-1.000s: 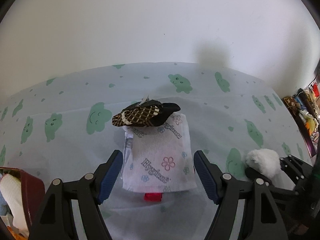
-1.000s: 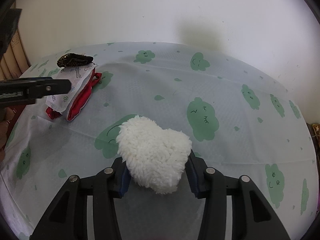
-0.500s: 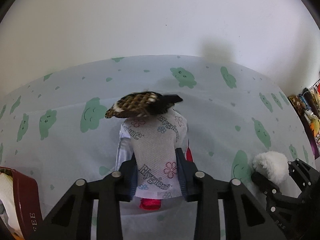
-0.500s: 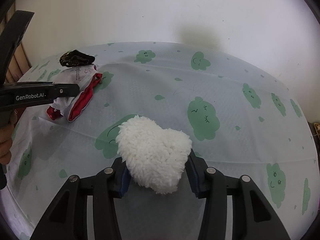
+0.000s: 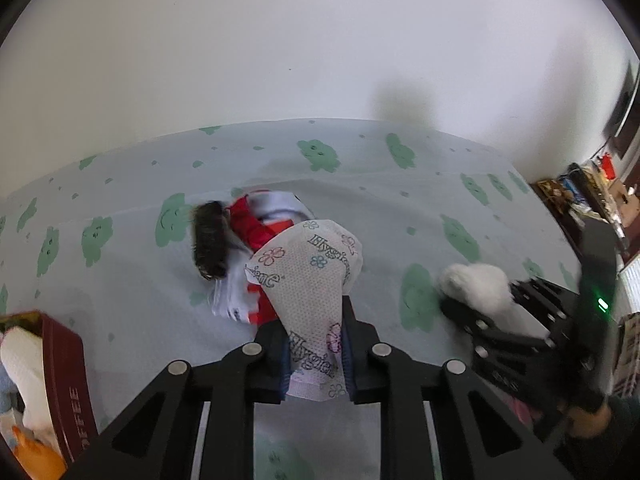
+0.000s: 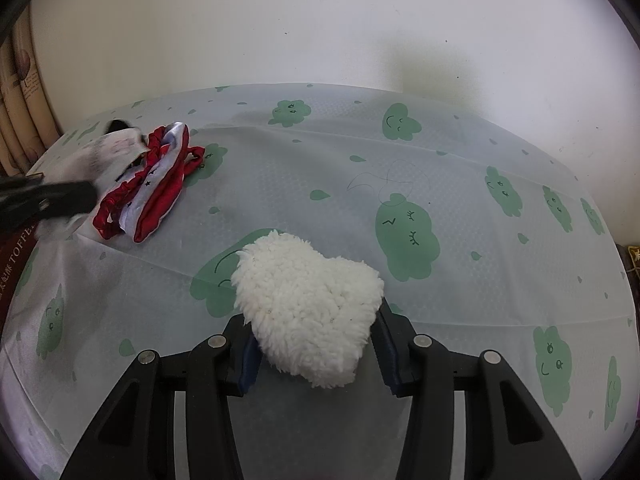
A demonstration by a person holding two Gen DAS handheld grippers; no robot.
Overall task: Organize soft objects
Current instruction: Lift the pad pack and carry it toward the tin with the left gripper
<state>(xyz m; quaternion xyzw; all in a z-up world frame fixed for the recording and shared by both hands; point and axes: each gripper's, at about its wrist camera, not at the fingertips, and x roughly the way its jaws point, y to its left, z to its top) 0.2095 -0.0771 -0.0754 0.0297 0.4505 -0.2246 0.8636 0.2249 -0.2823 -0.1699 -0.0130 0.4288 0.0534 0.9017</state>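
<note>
My left gripper [image 5: 316, 344] is shut on a white printed tissue pack [image 5: 312, 276] and holds it lifted above the table. Under and behind the pack lies a red and white cloth [image 5: 256, 224], which also shows in the right wrist view [image 6: 152, 184]. A dark patterned soft object [image 5: 210, 242] lies blurred at the cloth's left. My right gripper [image 6: 316, 344] is shut on a white fluffy heart-shaped pad [image 6: 308, 304] resting low over the table; it also shows in the left wrist view [image 5: 476, 284].
The table carries a pale cover with green cloud faces [image 6: 408, 232]. A dark red tin [image 5: 64, 376] holding soft items stands at the left front. A white wall is behind. Cluttered shelves [image 5: 592, 196] are at the far right.
My left gripper closed on the tissue pack and lifted it off the red and white cloth. The dark object slid off the pack to the left. The right gripper stayed still.
</note>
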